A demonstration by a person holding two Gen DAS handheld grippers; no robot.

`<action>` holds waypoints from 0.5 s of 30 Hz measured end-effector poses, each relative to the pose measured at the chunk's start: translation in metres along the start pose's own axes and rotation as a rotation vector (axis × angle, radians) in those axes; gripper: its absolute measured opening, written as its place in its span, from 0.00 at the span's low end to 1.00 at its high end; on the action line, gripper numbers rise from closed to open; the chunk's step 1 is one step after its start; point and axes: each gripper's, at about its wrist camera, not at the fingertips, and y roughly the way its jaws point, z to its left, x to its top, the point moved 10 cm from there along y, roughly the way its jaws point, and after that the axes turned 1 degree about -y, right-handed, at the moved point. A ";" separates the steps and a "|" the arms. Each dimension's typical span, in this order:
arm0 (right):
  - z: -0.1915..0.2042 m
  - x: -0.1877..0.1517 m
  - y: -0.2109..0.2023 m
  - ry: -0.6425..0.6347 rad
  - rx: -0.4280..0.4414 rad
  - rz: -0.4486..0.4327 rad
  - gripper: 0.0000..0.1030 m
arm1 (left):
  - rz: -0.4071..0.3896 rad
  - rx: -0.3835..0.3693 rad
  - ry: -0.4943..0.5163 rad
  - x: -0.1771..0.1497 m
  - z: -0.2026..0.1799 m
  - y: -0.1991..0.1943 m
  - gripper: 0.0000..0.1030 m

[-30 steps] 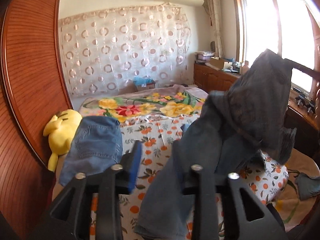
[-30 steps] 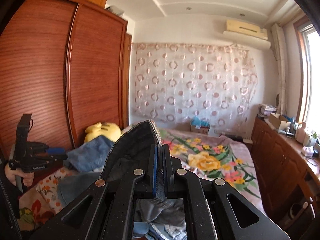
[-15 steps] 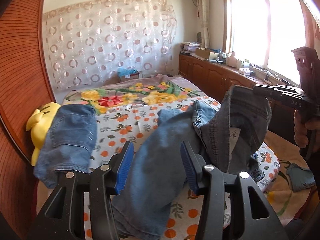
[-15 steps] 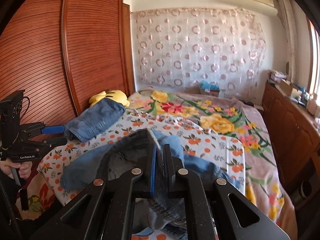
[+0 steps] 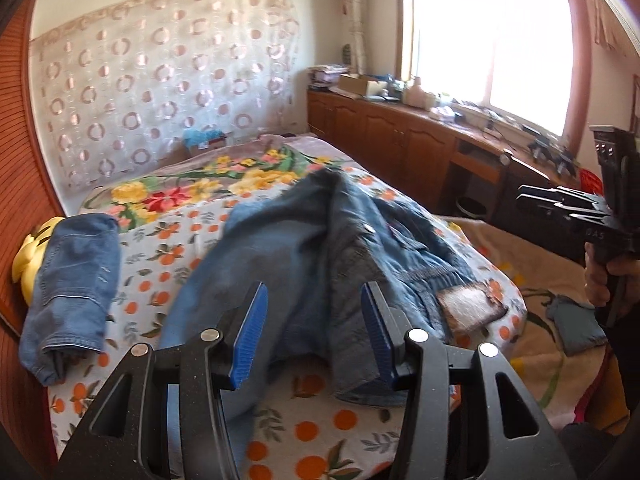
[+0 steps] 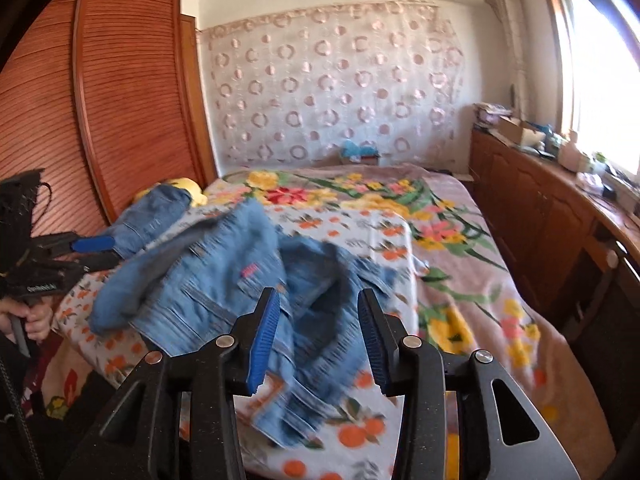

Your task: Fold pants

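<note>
Right gripper [image 6: 316, 336], bottom centre of its view: jaws opening, blue pads clear of cloth. Left gripper [image 5: 312, 332] likewise spread, pinching nothing. Pants [image 6: 240, 280] lie crumpled on the orange-print sheet [image 6: 360, 460] just beyond both grippers, long axis running from lower right to upper left in the right view. Neither gripper looks clearly nearer. Folded jeans [image 5: 72, 280] farther left. Lettering on the gripper bodies too blurred to read.
</note>
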 end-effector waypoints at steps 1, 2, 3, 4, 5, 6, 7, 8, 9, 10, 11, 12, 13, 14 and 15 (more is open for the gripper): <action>-0.003 -0.007 0.001 0.012 -0.012 0.014 0.41 | 0.007 -0.006 0.004 -0.002 -0.005 0.001 0.48; -0.005 -0.014 0.000 0.020 -0.020 0.024 0.41 | 0.016 -0.017 0.004 -0.005 -0.011 0.004 0.48; -0.007 -0.020 0.001 0.031 -0.031 0.033 0.41 | 0.030 -0.037 0.003 -0.010 -0.018 0.007 0.48; -0.009 -0.025 0.003 0.042 -0.036 0.043 0.41 | 0.042 -0.052 0.003 -0.014 -0.024 0.010 0.48; -0.010 -0.028 0.003 0.052 -0.041 0.051 0.41 | 0.057 -0.068 0.004 -0.019 -0.030 0.014 0.48; -0.012 -0.030 0.006 0.064 -0.045 0.058 0.41 | 0.075 -0.077 0.011 -0.024 -0.037 0.020 0.48; -0.012 -0.032 0.007 0.075 -0.047 0.064 0.41 | 0.084 -0.081 0.016 -0.026 -0.040 0.023 0.48; -0.011 -0.033 0.010 0.084 -0.048 0.068 0.41 | 0.096 -0.087 0.020 -0.029 -0.045 0.027 0.48; -0.014 -0.036 0.009 0.090 -0.052 0.070 0.41 | 0.101 -0.090 0.021 -0.030 -0.048 0.031 0.48; -0.016 -0.038 0.000 0.089 -0.058 0.071 0.41 | 0.107 -0.093 0.019 -0.030 -0.050 0.034 0.48; -0.014 -0.038 0.002 0.087 -0.062 0.073 0.41 | 0.114 -0.097 0.017 -0.029 -0.053 0.037 0.48; -0.011 -0.038 0.001 0.086 -0.063 0.075 0.42 | 0.120 -0.100 0.014 -0.028 -0.053 0.041 0.49; -0.008 -0.036 0.001 0.086 -0.061 0.077 0.41 | 0.127 -0.100 0.010 -0.028 -0.054 0.045 0.49; -0.009 -0.037 -0.004 0.086 -0.058 0.075 0.41 | 0.134 -0.099 0.008 -0.027 -0.055 0.049 0.49; -0.007 -0.037 -0.003 0.087 -0.055 0.075 0.41 | 0.149 -0.096 0.010 -0.028 -0.056 0.054 0.49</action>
